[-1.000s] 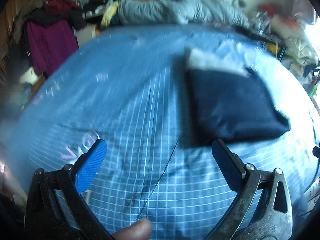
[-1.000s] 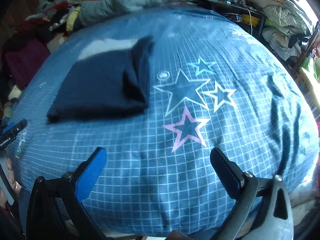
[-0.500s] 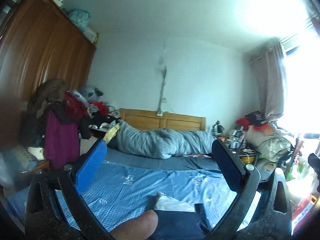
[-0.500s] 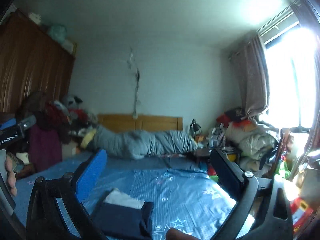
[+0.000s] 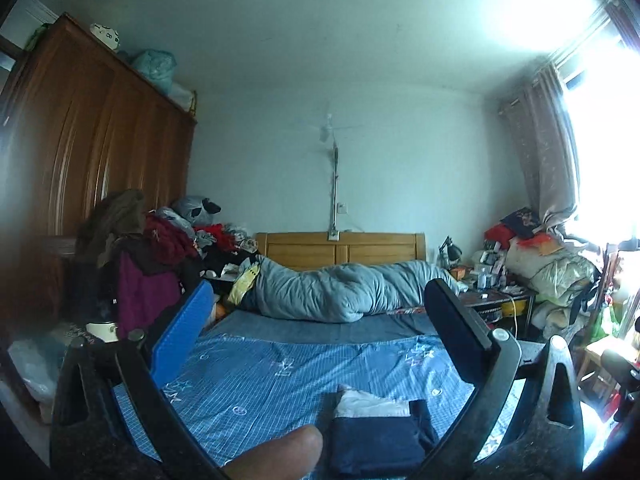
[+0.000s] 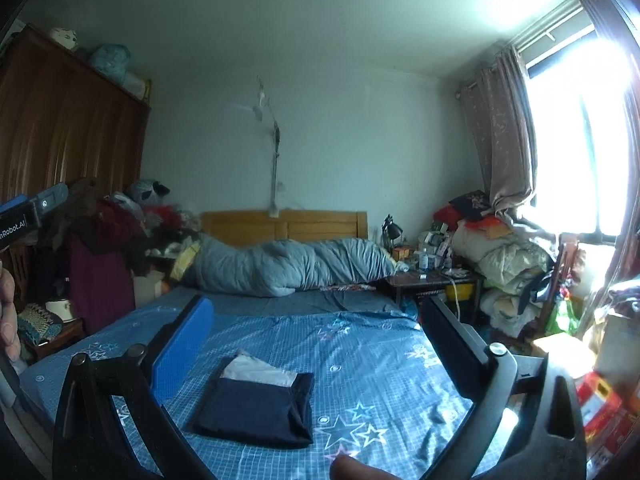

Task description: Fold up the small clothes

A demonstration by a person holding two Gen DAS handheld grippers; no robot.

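While the dark blue cloth [image 6: 256, 406] is lying folded flat on the bed [image 6: 360, 344], both claws — left gripper [image 5: 320, 344] and right gripper [image 6: 316, 344] — are hanging wide apart, holding nothing. The folding looks done — next comes a new small cloth.

The bedspread [image 6: 360, 344] is blue with a fine white grid and outlined stars in pink, white and teal; the folded garment [image 6: 256, 408] on it is navy with a white-grey band at its far end; the rolled quilt [image 6: 288, 266] is grey-blue; the headboard [image 6: 284, 228] is honey-coloured wood; the wardrobe [image 5: 92, 148] is red-brown; the curtain [image 6: 504, 136] is dusty pink-brown; each gripper shows one blue pad [image 6: 184, 352] and one black; the wall is pale.
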